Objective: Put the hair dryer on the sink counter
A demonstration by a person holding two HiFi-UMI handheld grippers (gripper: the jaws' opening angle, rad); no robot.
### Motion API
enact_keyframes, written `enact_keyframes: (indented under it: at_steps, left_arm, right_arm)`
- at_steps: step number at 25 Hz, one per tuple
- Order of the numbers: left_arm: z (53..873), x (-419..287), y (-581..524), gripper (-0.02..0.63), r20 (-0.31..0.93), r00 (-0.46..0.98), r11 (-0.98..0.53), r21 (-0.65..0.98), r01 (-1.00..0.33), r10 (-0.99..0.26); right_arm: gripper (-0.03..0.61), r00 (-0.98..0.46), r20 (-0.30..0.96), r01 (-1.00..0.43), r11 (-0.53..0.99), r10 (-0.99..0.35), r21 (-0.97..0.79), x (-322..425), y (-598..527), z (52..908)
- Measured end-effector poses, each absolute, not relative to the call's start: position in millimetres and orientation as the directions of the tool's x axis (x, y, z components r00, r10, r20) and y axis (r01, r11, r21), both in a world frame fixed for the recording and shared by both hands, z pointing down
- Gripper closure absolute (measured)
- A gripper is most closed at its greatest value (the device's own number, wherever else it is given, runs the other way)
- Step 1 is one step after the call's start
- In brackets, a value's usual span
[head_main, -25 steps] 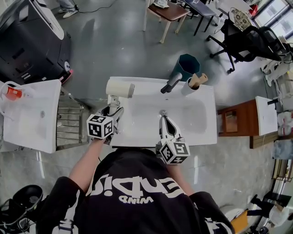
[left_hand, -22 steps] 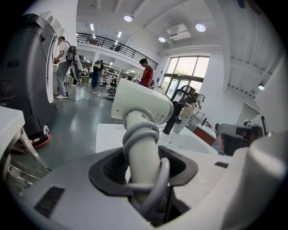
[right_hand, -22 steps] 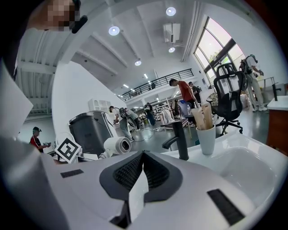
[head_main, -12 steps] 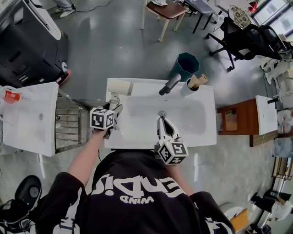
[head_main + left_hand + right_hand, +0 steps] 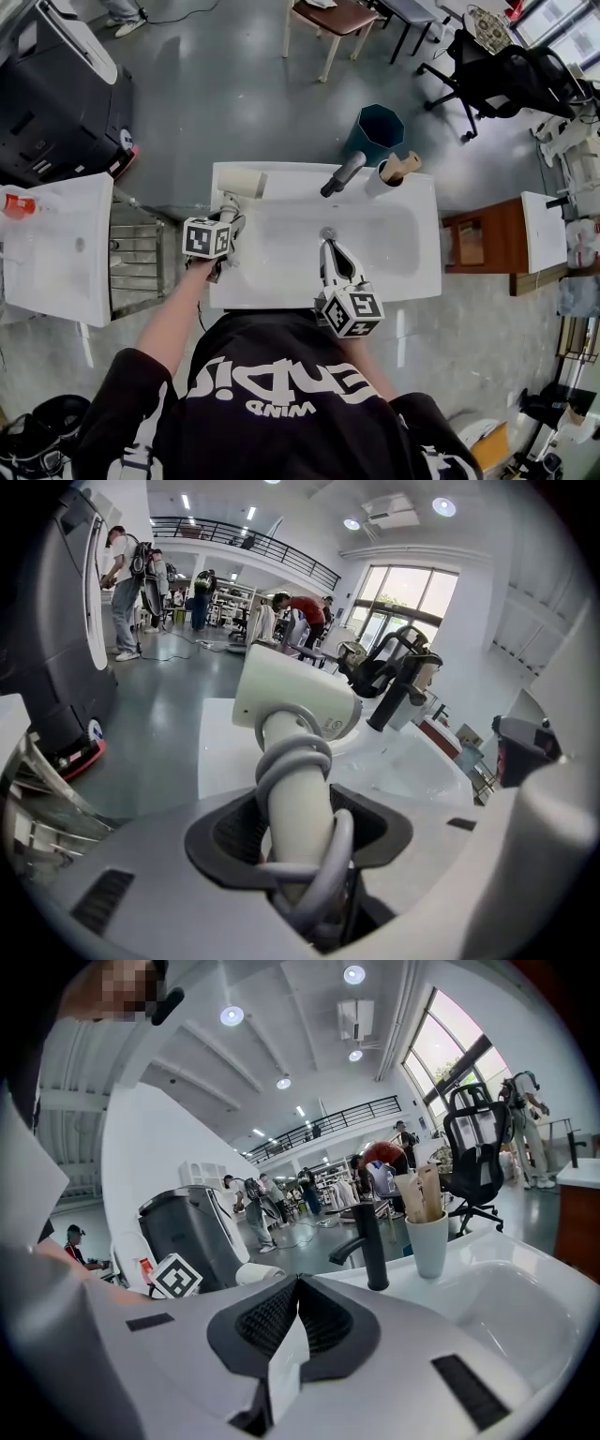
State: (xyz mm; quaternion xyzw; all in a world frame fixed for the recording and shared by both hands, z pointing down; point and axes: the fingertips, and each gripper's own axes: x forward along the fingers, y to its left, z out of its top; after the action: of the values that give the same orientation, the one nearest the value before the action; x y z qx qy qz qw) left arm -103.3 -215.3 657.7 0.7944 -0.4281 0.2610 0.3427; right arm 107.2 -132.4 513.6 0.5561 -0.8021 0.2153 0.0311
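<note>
Sink counter beneath us: our left gripper, clamping the hair dryer, has eased it forward, seemingly almost set down.

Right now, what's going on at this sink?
A person works with a tool in each hand. The left tool is clamped on the handle of the hair dryer, with the cord wrapped round it, over the back left corner of the sink counter. The right tool is shut and empty above the basin.
</note>
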Motion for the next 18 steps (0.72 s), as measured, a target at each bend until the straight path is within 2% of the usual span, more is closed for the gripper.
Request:
enact_keyframes:
  at_steps: [18]
  left_arm:
    - [677.8,-103.7,-218.1,0.397,0.756,0.467,-0.353,0.328,-0.876,-0.459]
  right_arm:
    - [0.555,-0.396,0.306,-0.897,0.295,-0.866,-0.328,103.4,-142.8,524.4]
